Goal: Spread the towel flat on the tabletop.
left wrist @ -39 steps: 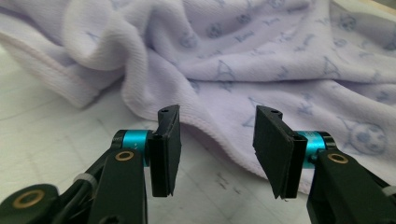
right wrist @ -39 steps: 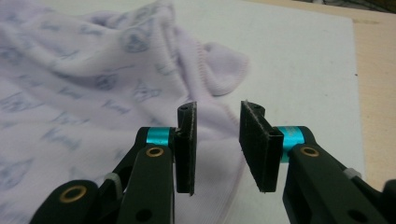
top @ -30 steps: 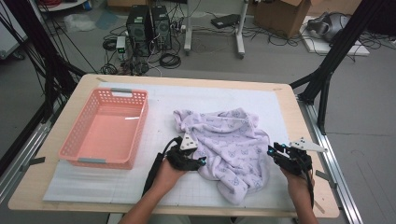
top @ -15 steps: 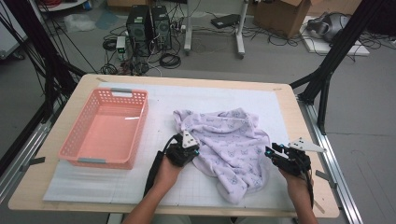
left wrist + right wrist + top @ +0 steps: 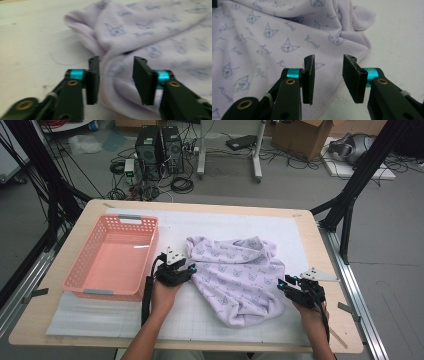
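High view: both forearms come in from the bottom edge, left gripper (image 5: 189, 268) at the left edge of the crumpled lilac towel w/ cat-face print (image 5: 235, 270), right gripper (image 5: 283, 282) at its right edge, each pointing inward toward the cloth. Left gripper view: jaws apart, straddling a raised fold of the towel's hem; nothing clamped. Right gripper view: jaws apart, low over the stitched hem, a towel corner just past them. Towel lies mid-table on the white gridded mat (image 5: 220, 227), just right of the empty pink plastic basket (image 5: 87, 270), not touching it. Bare mat beyond the towel toward the far edge & in front of it near the person.
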A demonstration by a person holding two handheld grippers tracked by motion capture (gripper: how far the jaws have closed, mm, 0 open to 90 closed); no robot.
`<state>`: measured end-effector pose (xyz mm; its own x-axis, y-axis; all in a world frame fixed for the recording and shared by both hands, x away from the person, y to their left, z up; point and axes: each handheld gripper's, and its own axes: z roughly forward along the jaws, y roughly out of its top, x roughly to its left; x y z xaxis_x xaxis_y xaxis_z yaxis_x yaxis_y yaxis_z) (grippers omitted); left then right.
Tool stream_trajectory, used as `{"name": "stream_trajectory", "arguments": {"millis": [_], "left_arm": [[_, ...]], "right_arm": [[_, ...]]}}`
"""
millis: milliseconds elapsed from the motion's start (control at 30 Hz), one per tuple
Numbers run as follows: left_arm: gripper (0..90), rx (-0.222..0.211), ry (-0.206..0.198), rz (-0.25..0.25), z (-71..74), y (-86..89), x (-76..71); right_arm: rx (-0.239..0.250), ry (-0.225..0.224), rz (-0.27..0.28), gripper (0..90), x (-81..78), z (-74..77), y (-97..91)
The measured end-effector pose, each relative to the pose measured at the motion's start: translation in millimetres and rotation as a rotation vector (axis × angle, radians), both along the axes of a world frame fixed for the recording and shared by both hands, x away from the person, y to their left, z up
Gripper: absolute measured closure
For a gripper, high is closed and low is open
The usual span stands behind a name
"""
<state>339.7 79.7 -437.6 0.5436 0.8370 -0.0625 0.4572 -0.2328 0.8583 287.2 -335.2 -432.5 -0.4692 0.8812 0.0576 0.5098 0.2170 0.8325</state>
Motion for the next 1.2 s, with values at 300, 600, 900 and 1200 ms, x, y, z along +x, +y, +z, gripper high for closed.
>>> {"name": "stream_trajectory", "arguments": {"millis": [300, 600, 900, 1200], "left_arm": [[43.8, -0.037, 0.048, -0.152, -3.2, -8.6, -23.5], [75.0, 0.140, 0.003, -0.191, -10.9, -38.2, -32.5], [84.3, 0.067, -0.052, -0.100, 14.0, -8.9, -31.6], [84.7, 0.036, -0.049, -0.011, 10.3, -17.7, 16.7]], "right_arm": [[-0.006, 0.063, 0.032, 56.0, 3.3, -6.0, 7.9], [-0.078, 0.127, 0.177, 61.3, 7.4, -15.3, 45.5], [-0.155, 0.066, 0.203, 88.9, 23.7, -9.8, 46.5], [-0.212, -0.012, 0.012, 89.0, 85.4, 4.3, 43.4]]}}
